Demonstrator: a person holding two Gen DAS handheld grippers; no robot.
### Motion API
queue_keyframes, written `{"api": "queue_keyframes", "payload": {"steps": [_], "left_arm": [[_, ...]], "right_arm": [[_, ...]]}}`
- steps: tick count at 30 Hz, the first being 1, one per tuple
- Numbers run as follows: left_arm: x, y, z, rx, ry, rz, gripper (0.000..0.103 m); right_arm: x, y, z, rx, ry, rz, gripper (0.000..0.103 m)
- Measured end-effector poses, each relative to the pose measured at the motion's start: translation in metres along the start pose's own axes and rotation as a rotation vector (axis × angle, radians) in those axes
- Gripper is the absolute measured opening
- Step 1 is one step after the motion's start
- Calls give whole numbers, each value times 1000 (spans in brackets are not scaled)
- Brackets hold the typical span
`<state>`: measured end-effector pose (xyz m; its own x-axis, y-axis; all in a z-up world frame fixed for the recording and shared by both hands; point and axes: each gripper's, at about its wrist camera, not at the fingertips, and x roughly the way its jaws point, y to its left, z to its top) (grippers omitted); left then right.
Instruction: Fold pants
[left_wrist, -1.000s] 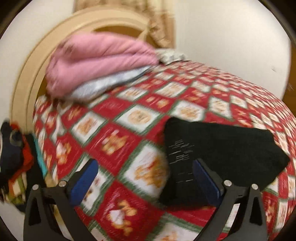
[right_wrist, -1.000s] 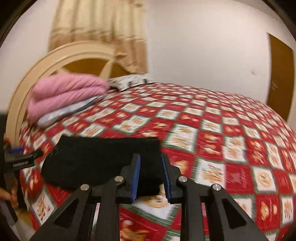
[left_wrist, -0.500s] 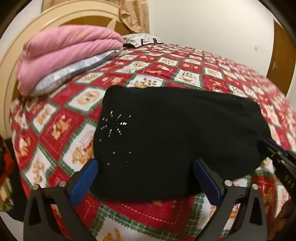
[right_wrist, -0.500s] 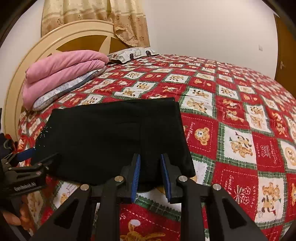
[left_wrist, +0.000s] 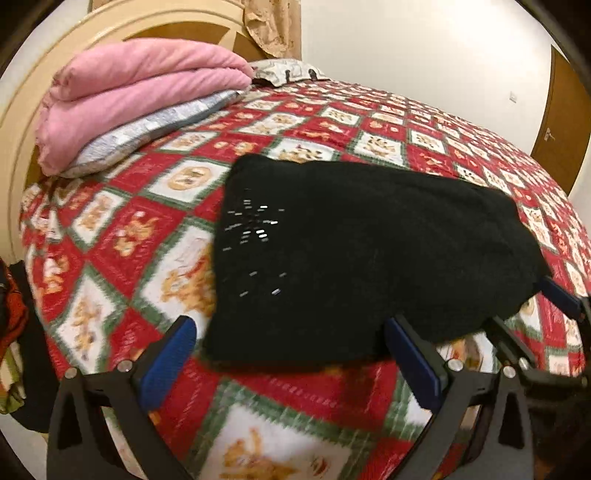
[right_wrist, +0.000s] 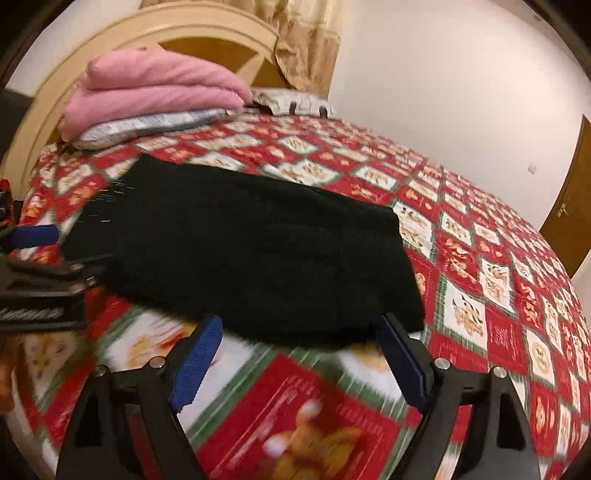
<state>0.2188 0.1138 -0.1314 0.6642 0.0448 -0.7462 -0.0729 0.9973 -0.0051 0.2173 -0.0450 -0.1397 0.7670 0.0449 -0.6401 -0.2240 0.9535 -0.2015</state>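
We see the folded black pants (left_wrist: 362, 258) lying flat on the bed (left_wrist: 295, 398), near its front edge. Our left tool (left_wrist: 288, 354) and right tool (right_wrist: 299, 354) both stand spread wide, grasping nothing, just before the pants' near edge.

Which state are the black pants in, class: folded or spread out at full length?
Folded. The pants lie on the quilt as a compact black block; no separate legs or waistband show. How many layers cannot be told.

pants (left_wrist: 369, 258) | black, folded into compact rectangle | flat on checkered bedspread (left_wrist: 332, 122), near edge
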Motion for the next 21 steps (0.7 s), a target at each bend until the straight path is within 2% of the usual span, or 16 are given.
{"api": "queue_keyframes", "payload": {"steps": [4,10,12,15,21], "left_arm": [[-15,8,-9,1,-23,34,103],[-42,6,-18,17,-72,38,103],[-48,3,-21,28,-83,36,103],[-51,-4,-26,47,-72,35,103],[-65,-17,-38,85,-79,19,103]], "right_arm": [[-34,10,-16,1,-46,-21,87],[-73,-4,-28,153,-64,21,87],[-75,-9,-31,198,-43,37,87],[-74,-22,-36,290,4,18,88],[-85,-54,-49,514,40,84,88]]}}
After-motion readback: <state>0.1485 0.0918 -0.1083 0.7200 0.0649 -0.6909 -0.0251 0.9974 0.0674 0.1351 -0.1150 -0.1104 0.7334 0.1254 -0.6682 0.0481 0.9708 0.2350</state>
